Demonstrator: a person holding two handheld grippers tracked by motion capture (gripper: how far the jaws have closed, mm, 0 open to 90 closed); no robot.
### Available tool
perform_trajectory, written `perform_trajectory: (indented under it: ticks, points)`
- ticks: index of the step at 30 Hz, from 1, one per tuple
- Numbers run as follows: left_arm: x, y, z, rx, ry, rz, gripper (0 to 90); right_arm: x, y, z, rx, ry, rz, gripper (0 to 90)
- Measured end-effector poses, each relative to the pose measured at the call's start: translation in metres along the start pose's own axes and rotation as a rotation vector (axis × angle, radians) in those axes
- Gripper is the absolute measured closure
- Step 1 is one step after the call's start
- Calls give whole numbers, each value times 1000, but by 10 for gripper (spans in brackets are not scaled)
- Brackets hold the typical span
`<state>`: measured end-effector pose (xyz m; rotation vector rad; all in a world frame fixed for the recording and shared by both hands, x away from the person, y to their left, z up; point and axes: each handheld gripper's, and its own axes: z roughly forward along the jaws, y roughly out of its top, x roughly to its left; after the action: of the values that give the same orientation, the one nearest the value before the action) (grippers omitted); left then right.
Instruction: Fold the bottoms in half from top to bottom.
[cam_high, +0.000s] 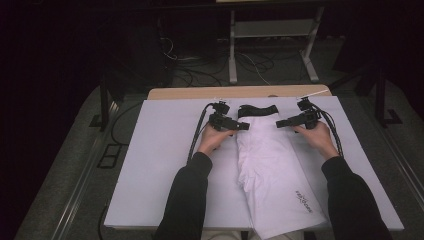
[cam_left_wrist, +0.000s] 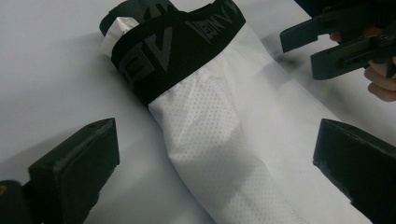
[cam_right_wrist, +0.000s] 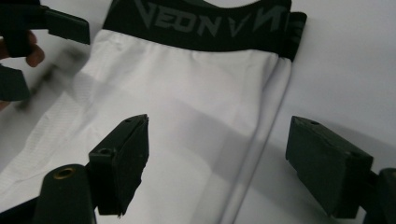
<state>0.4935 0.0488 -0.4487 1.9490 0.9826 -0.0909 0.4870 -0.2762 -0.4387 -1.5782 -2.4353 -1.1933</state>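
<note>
A pair of white shorts (cam_high: 270, 165) with a black lettered waistband (cam_high: 257, 110) lies folded lengthwise on the white table cover (cam_high: 160, 165), waistband at the far end. My left gripper (cam_high: 243, 126) sits at the garment's left edge just below the waistband. In the left gripper view it (cam_left_wrist: 217, 168) is open, its jaws wide apart on either side of the white mesh cloth (cam_left_wrist: 210, 140). My right gripper (cam_high: 279, 123) reaches in from the right. In its own view it (cam_right_wrist: 219, 163) is open, with the shorts' right folded edge (cam_right_wrist: 261, 135) lying between the jaws, untouched by the pads.
The shorts' lower end with a small printed logo (cam_high: 302, 201) hangs over the table's near edge. A wooden strip (cam_high: 240, 92) shows along the far edge. Beyond it, cables (cam_high: 200, 70) and a metal stand (cam_high: 272, 45) sit on the dark floor.
</note>
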Motion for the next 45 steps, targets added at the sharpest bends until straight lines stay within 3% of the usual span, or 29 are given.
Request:
perform_trajectory:
  ticks: [2,3,10,15,17,19,20,23,24,28,35,45]
  points:
    - [0,-1,1,4,5,-1,11,-2,0,1,-3,4,8,252]
    - [1,-1,2,4,3,-4,57,-3,0,2,-19,11,14,281]
    - [4,-3,4,9,18,-21,178,-4,1,9,-6,-9,18,367]
    - [7,-4,6,0,19,-47,328,-6,-1,13,-6,-18,27,436]
    - [7,-4,7,-1,15,-50,348,-7,-1,13,-12,-12,37,443]
    - [7,-4,9,7,19,-56,460,-7,-2,14,-22,-2,48,495]
    - [7,-5,11,11,23,-71,503,-4,-5,15,-37,-27,43,562]
    - [7,-5,12,10,37,-80,620,-2,-7,16,-51,-52,35,622]
    - [7,-5,12,9,44,-91,654,0,-8,17,-58,-84,35,692]
    - [7,-5,14,9,70,-116,733,2,-10,18,-68,-138,47,858]
    - [3,-4,14,-7,82,-115,861,0,-12,15,-92,-108,81,882]
    - [-1,-2,9,-32,77,-104,873,-1,-16,4,-141,-82,47,883]
